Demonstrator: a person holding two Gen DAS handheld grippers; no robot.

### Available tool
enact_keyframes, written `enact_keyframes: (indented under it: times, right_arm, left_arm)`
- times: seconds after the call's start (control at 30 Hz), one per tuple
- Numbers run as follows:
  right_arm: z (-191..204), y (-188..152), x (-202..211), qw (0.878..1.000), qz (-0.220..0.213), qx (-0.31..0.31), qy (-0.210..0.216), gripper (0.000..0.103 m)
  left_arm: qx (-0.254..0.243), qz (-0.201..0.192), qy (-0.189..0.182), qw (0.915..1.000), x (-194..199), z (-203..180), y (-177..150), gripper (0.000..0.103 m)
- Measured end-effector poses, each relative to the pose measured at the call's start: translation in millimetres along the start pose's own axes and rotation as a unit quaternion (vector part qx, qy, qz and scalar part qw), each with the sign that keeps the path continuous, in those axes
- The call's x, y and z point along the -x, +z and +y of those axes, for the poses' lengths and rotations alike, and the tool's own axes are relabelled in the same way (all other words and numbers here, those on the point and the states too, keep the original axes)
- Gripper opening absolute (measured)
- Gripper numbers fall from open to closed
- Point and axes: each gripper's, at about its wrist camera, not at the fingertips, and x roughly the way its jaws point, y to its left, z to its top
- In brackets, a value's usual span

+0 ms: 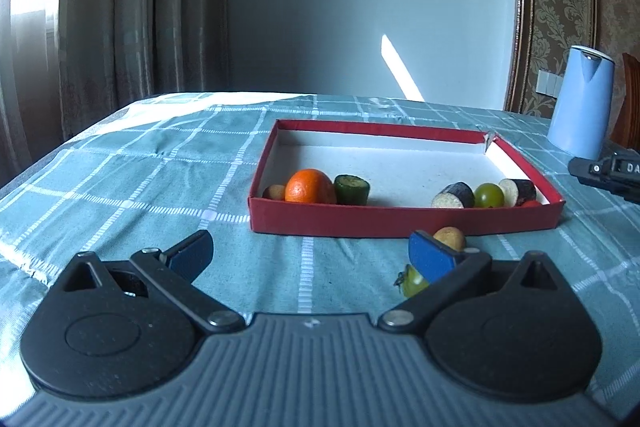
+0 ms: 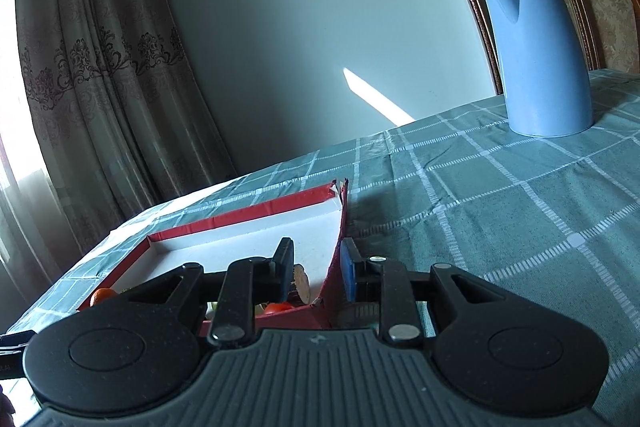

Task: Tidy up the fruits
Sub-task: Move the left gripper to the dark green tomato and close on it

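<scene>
1. Left claw (image 1: 311, 250): two black teardrop-shaped housings with round embossed discs, set on a grey ribbed base.
2. Black link arms with silver pivot screws carry blue finger pads (image 1: 434, 259).
3. Right claw (image 2: 316, 267): same build, with blue pads on black fingers.

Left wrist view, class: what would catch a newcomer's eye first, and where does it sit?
The red tray in the middle of the checked tablecloth, with an orange near its front left corner and a green grape among cut pieces at its front right. A tall blue kettle stands at the far right. Two small fruits lie outside the tray, by the left gripper.
</scene>
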Motion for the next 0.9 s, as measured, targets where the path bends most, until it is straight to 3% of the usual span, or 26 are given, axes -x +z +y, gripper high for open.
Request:
enact_keyframes:
  times: [0.07, 0.13, 0.2, 0.3, 0.53, 0.9]
  right_arm:
    - [1.0, -0.6, -0.2, 1.0, 0.004, 0.001, 0.003, 0.025]
    - [0.8, -0.8, -1.3, 1.0, 0.007, 0.0, 0.004, 0.029]
    - [0.5, -1.1, -0.3, 1.0, 0.005, -0.002, 0.004, 0.045]
    - [0.1, -1.3, 1.4, 1.0, -0.002, -0.004, 0.003, 0.057]
    - [0.2, -0.5, 2.8, 1.0, -0.006, -0.008, 0.007, 0.057]
    - [0.0, -0.2, 2.2, 1.0, -0.004, -0.013, 0.015, 0.057]
  left_arm:
    - [-0.043, -0.009, -0.002, 0.999, 3.3, -15.4, -2.8, 0.092]
    - [-0.073, -0.006, -0.017, 0.9971, 2.7, -26.3, -4.7, 0.089]
    - [-0.09, -0.003, -0.021, 0.9957, 1.6, -33.0, -5.6, 0.088]
    - [-0.097, -0.003, -0.037, 0.9946, 1.4, -35.7, -6.3, 0.088]
    - [-0.1, 0.052, -0.035, 0.993, -17.3, -38.5, -5.8, 0.088]
    - [-0.105, 0.048, -0.038, 0.9925, -28.8, -52.5, 4.0, 0.088]
